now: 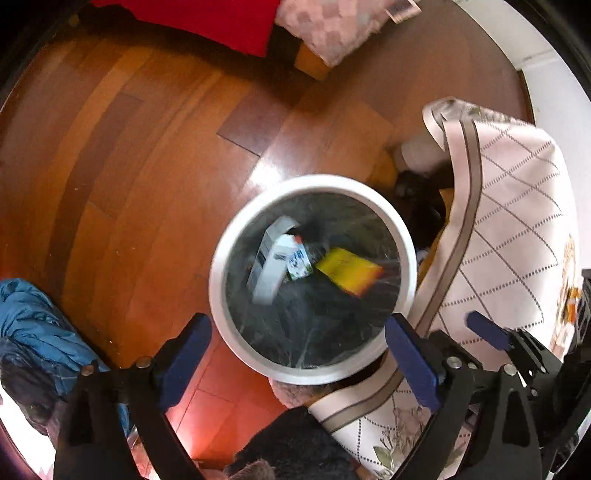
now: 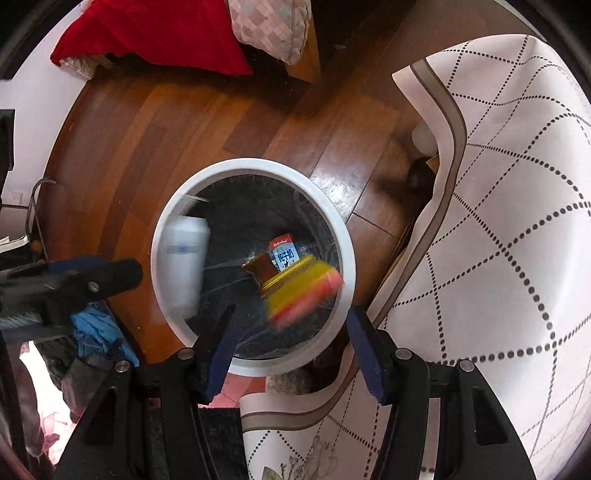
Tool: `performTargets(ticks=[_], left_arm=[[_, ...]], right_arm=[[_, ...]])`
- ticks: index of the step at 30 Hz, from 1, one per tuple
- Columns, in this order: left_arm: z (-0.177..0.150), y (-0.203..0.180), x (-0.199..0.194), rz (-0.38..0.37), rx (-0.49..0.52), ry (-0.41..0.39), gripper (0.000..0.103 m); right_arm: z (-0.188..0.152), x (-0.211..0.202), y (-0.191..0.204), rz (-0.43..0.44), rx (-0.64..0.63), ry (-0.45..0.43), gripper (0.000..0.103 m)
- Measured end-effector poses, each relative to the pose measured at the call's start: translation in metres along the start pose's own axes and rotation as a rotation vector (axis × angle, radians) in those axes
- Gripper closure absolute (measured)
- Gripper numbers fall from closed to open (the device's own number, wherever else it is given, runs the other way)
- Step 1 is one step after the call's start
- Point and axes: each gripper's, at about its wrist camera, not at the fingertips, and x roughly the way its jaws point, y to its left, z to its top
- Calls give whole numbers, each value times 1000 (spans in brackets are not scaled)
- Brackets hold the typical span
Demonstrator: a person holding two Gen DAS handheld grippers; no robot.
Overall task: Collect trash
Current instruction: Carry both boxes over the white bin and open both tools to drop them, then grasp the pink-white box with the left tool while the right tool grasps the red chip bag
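A round trash bin with a white rim (image 1: 221,258) (image 2: 347,273) and a black liner stands on the wooden floor below both grippers. Inside it lie a white box (image 1: 269,269), a small milk carton (image 1: 297,260) (image 2: 284,254) and a yellow pack (image 1: 349,271). In the right wrist view the white item (image 2: 184,266) and the yellow-and-red pack (image 2: 303,291) are blurred over the bin mouth, clear of any pads. My left gripper (image 1: 301,354) stands wide open over the near rim, holding nothing. My right gripper (image 2: 293,349) is open too, nothing between its fingers.
A white quilted tablecloth (image 1: 509,221) (image 2: 517,221) hangs right beside the bin. A red cloth (image 2: 155,33) and a pink checked cushion (image 2: 269,26) lie at the far side. Blue clothing (image 1: 33,325) is heaped at the near left.
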Motion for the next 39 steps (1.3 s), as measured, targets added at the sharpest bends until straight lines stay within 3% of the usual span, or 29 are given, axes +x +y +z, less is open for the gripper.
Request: performTargets(ticks=[5,7,8,16,21,28,39], left_arm=[[-13,6,-16,87,-10,-98,7],[-25,6,-27,138,-10,-152,7],[-27,9,-30,153,-12,-171,7],[-73,6,-67,242,4,-314,6],[-97,0,-85,251,18,-363,6],[-127,-13,-113,243,30,-428,6],[-183,-47,-168,237,59,-565,6]], right_arm=[[1,-8,-2,7,-2,-24,24],[-1,-15,2,-12,-14,-38,3],[1,-17,3,-21,-19,-43,0],[-18,-50,13,-138,-71,-102,0],[-35,-69,15,-136,-80,-131,0],[-62,-97,9,-96,-50,-185,0],[-120,-177,-8,22,-13,-359,0]])
